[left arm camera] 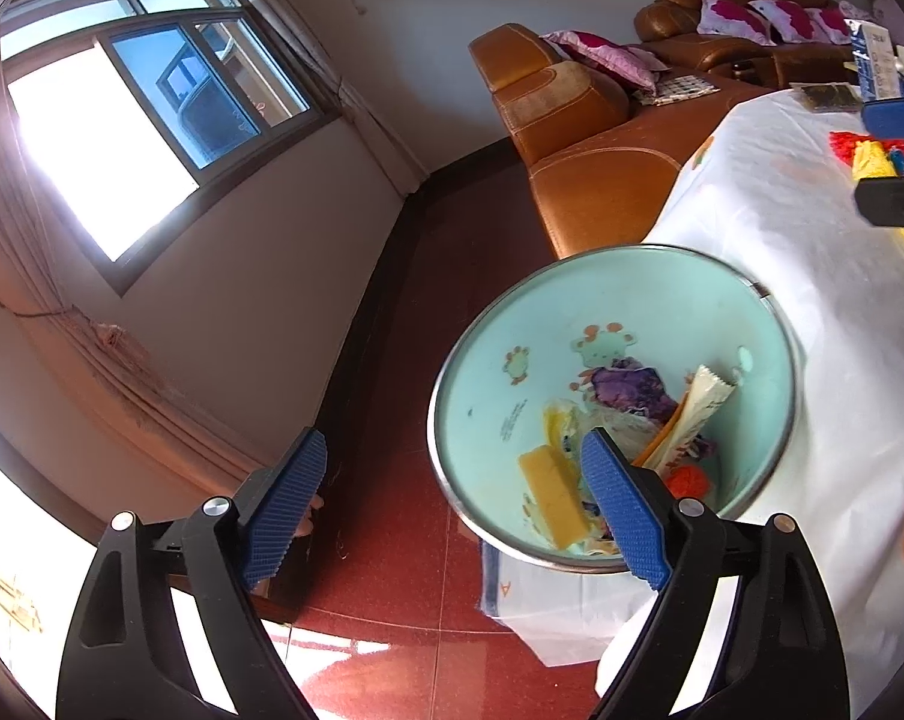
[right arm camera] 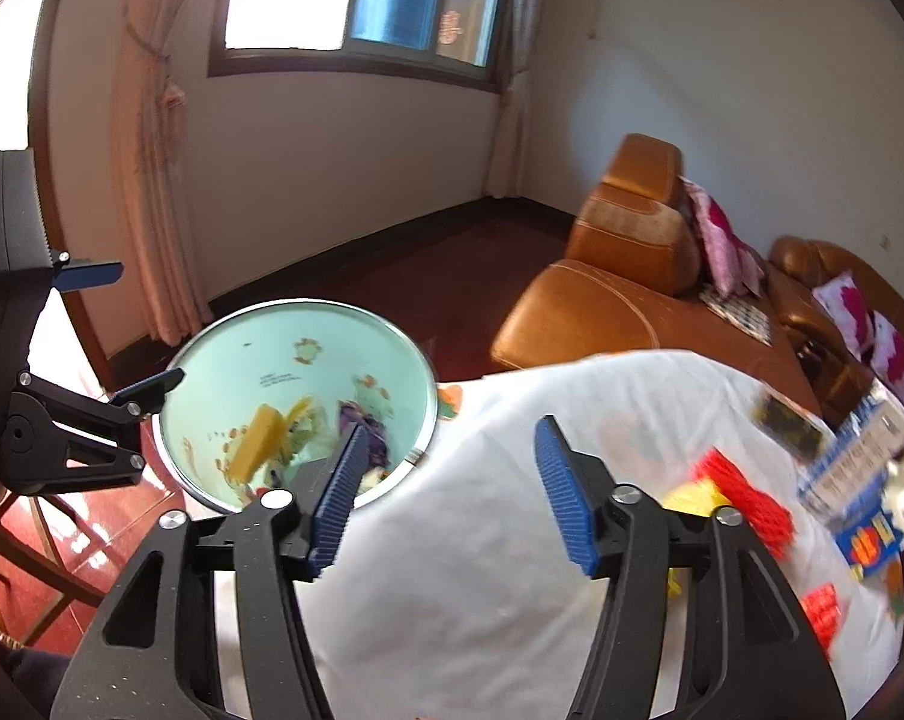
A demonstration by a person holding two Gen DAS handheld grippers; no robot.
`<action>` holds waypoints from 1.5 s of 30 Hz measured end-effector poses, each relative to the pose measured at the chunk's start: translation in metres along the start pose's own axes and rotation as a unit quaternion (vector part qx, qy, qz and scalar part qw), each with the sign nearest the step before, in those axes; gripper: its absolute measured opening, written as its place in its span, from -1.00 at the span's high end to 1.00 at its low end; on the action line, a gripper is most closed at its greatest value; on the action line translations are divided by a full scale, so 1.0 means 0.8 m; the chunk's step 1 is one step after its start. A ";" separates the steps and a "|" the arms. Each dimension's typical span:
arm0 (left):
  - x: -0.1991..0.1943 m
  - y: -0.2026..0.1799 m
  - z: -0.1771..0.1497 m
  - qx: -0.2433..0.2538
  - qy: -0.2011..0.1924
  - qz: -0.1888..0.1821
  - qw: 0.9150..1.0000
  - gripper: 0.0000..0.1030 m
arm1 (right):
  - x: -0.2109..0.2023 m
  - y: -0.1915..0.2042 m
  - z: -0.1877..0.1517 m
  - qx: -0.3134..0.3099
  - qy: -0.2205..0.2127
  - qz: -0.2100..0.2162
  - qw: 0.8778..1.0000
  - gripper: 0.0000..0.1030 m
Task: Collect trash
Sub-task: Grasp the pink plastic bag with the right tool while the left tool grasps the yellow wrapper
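My left gripper (left arm camera: 452,498) hangs spread and empty over the bin (left arm camera: 632,300), which already holds several wrappers (left arm camera: 707,414), while my right gripper (right arm camera: 446,492), also spread and empty, faces the table (right arm camera: 482,540) where red and yellow scraps (right arm camera: 734,492) remain far right.

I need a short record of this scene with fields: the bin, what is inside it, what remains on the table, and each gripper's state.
bin: pale green trash bin with cartoon prints, on the floor beside the table
inside bin: yellow sponge, purple wrapper, cream sachet, other scraps
on table: red and yellow mesh items, blue carton, dark packet
left gripper: open, empty, over the bin's edge
right gripper: open, empty, above the white tablecloth
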State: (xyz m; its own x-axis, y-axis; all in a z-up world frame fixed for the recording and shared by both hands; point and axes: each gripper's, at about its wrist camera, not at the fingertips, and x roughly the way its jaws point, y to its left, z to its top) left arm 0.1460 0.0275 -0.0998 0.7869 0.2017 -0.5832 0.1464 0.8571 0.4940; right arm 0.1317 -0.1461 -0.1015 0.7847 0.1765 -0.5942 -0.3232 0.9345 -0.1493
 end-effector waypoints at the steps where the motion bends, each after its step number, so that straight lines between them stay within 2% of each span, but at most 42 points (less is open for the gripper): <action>1: -0.003 -0.004 0.001 0.002 -0.003 -0.003 1.000 -0.66 | -0.006 -0.009 -0.004 0.009 0.001 -0.006 1.000 -0.15; 7: -0.021 -0.034 0.011 0.015 -0.014 -0.023 1.000 -0.68 | -0.043 -0.071 -0.041 0.064 0.009 -0.044 0.997 -0.15; 11: -0.034 -0.068 0.020 0.032 -0.024 -0.045 0.998 -0.68 | -0.073 -0.125 -0.082 0.121 0.022 -0.087 0.989 -0.19; 14: -0.046 -0.098 0.033 0.042 -0.034 -0.066 0.996 -0.68 | -0.099 -0.170 -0.119 0.169 0.034 -0.144 0.974 -0.22; 19: -0.070 -0.154 0.064 0.058 -0.058 -0.104 0.991 -0.68 | -0.117 -0.219 -0.166 0.225 0.057 -0.180 0.956 -0.28; 27: -0.089 -0.240 0.106 0.091 -0.083 -0.150 0.981 -0.69 | -0.133 -0.251 -0.197 0.261 0.063 -0.184 0.946 -0.31; 28: -0.086 -0.252 0.111 0.096 -0.082 -0.154 0.980 -0.69 | -0.136 -0.254 -0.200 0.265 0.060 -0.184 0.945 -0.46; 29: -0.083 -0.258 0.113 0.098 -0.080 -0.157 0.979 -0.69 | -0.139 -0.256 -0.203 0.268 0.056 -0.186 0.944 -0.49; 38: -0.045 -0.305 0.136 0.112 -0.039 -0.182 0.976 -0.65 | -0.135 -0.278 -0.209 0.293 0.060 -0.163 0.940 -0.47; 39: -0.043 -0.308 0.137 0.115 -0.035 -0.186 0.975 -0.57 | -0.131 -0.279 -0.207 0.294 0.063 -0.156 0.941 -0.47; 40: -0.041 -0.311 0.137 0.119 -0.030 -0.194 0.973 -0.36 | -0.126 -0.280 -0.206 0.294 0.067 -0.148 0.942 -0.46; 41: -0.039 -0.313 0.136 0.122 -0.024 -0.202 0.972 -0.25 | -0.121 -0.280 -0.205 0.292 0.073 -0.142 0.943 -0.33; 42: -0.037 -0.314 0.134 0.122 -0.017 -0.211 0.970 -0.08 | -0.113 -0.280 -0.206 0.291 0.085 -0.130 0.944 -0.18; 44: -0.038 -0.313 0.130 0.125 -0.016 -0.225 0.966 0.21 | -0.102 -0.280 -0.212 0.295 0.106 -0.105 0.944 0.39; 45: -0.039 -0.313 0.129 0.128 -0.014 -0.226 0.965 0.44 | -0.100 -0.278 -0.214 0.292 0.112 -0.103 0.944 0.48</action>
State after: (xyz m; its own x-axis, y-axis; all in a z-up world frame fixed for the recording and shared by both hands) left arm 0.1468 -0.2424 -0.1391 0.6233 -0.1825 -0.7604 0.6200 0.7079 0.3383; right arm 0.0503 -0.4212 -0.1559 0.6464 -0.0370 -0.7621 0.2228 0.9645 0.1421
